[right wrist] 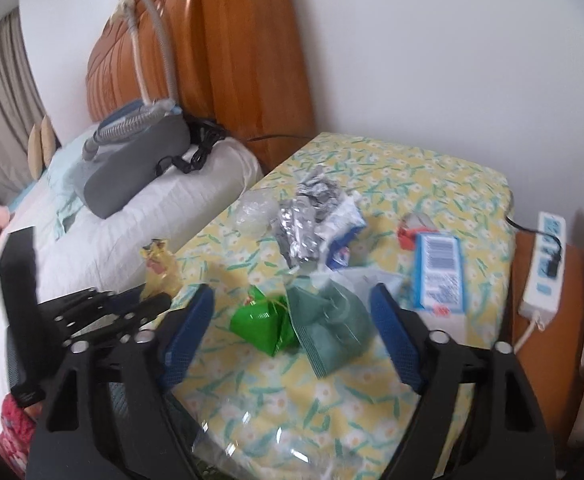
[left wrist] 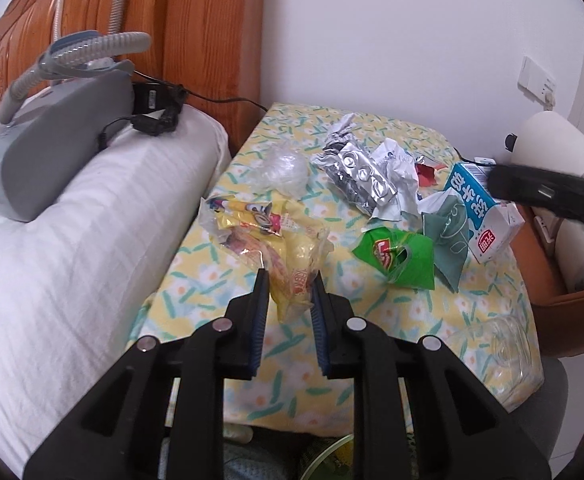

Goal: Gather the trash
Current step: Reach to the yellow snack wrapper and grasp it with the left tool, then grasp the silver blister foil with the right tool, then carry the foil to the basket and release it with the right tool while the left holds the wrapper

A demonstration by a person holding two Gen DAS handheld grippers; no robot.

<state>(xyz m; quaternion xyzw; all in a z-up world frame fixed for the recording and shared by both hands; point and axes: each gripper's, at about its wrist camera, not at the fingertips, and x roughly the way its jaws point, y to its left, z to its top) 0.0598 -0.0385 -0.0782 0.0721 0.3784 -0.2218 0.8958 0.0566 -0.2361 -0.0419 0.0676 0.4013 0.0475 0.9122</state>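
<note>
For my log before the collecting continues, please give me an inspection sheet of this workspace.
Surface: table in yellow floral cloth, beside the bed.
Job's things: yellow snack wrapper, green wrapper, teal bag, foil blister packs, clear plastic ball, blue-white carton.
Clutter: clear plastic container at the near edge.
Grippers: left tongs closed on the yellow snack wrapper; right tongs open, over the teal bag.
Cables: black cords on the pillow; power strip.
Surroundings: grey machine with hose, wooden headboard.
</note>
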